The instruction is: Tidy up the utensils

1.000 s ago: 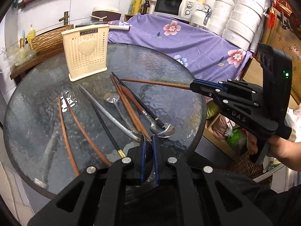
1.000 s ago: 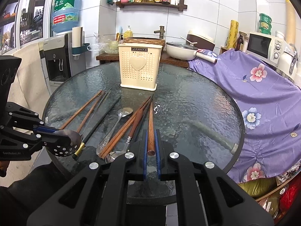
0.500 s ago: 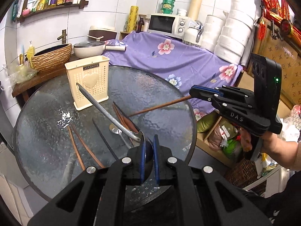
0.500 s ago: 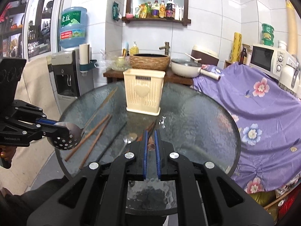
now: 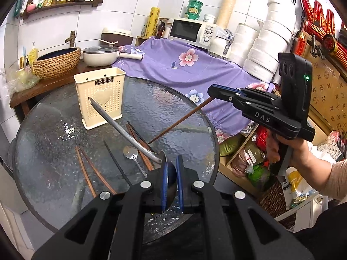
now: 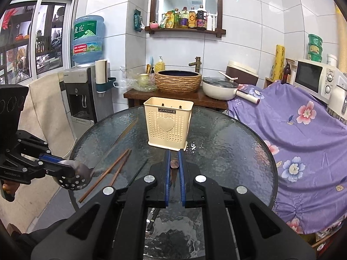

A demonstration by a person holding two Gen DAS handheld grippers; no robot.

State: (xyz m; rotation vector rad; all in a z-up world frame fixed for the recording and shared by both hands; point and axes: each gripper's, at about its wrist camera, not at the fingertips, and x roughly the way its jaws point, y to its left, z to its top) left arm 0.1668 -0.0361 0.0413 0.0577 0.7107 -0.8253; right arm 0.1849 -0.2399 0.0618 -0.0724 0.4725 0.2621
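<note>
A cream perforated utensil holder (image 5: 100,99) (image 6: 168,125) stands upright at the back of the round glass table (image 5: 184,117). My left gripper (image 5: 172,166) (image 6: 63,164) is shut on the bowl of a slotted metal spoon (image 5: 121,127) (image 6: 73,176), held above the table with its handle pointing at the holder. My right gripper (image 6: 174,158) (image 5: 213,90) is shut on the end of a brown chopstick (image 5: 180,120) (image 6: 174,164), which slants down over the glass. Several brown chopsticks (image 5: 86,173) (image 6: 108,171), a black chopstick (image 5: 117,162) and a small spoon (image 5: 130,151) lie on the table.
A purple flowered cloth (image 6: 303,130) covers furniture right of the table, with a microwave (image 6: 314,78) on it. Behind the table a wooden counter holds a woven basin (image 6: 177,82) and a white pan (image 6: 219,88). A water dispenser (image 6: 80,95) stands at the left.
Both grippers have risen with their utensils. The slotted spoon's handle has come up off the glass, and the chopstick now slants clear above the table.
</note>
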